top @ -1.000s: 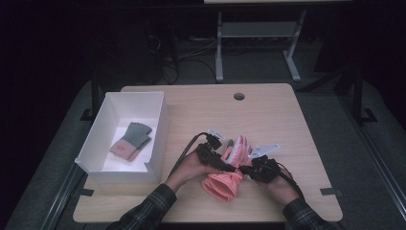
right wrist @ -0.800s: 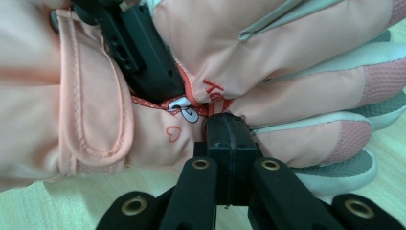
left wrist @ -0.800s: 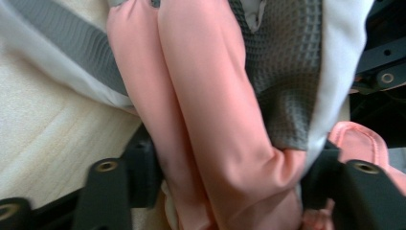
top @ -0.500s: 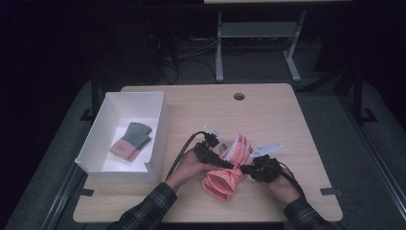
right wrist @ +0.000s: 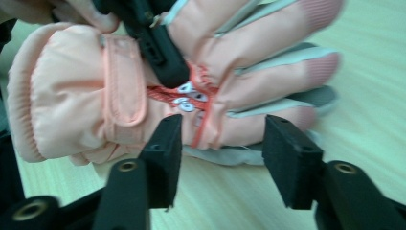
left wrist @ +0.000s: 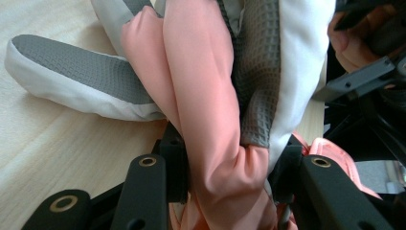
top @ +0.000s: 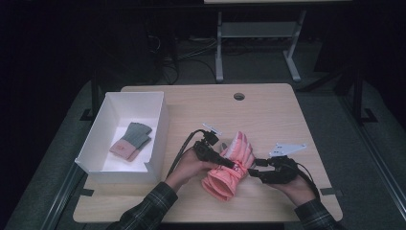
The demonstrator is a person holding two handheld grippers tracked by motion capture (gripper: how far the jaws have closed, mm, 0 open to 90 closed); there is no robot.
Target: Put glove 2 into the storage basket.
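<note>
The pink ski glove (top: pixel 229 165) is pinched at its wrist by the left gripper (top: pixel 225 163); in the left gripper view its fingers (left wrist: pixel 174 163) are seen pressed into the bunched pink and grey fabric (left wrist: pixel 215 120) from both sides, about half spread around that bulk, having just closed further onto it. The right gripper (top: pixel 258 172) is seen with its fingers (right wrist: pixel 165 158) spread apart and nothing pressed between them; they have just been opening, and in the right gripper view the glove (right wrist: pixel 143 100) lies just beyond them, with only its lower edge near the gap.

The glove is placed on the bench (top: pixel 268 110) at its near middle, cuff toward the near edge and finger ends pointing far. Whether the right fingers brush the glove's edge cannot be told. In the left gripper view the cuff end is cut off at the bottom, and the right gripper view is blurred at the glove's fingertips.

The left hand (top: pixel 189 165) is brought in from the near left, with its gripper pointed to the right across the glove. The right hand (top: pixel 294 184) is held at the near right, its gripper pointed left toward the glove and level with the bench. A white box (top: pixel 158 129) is set at the left of the bench, with a grey and pink knit glove (top: pixel 130 140) lying inside it.
</note>
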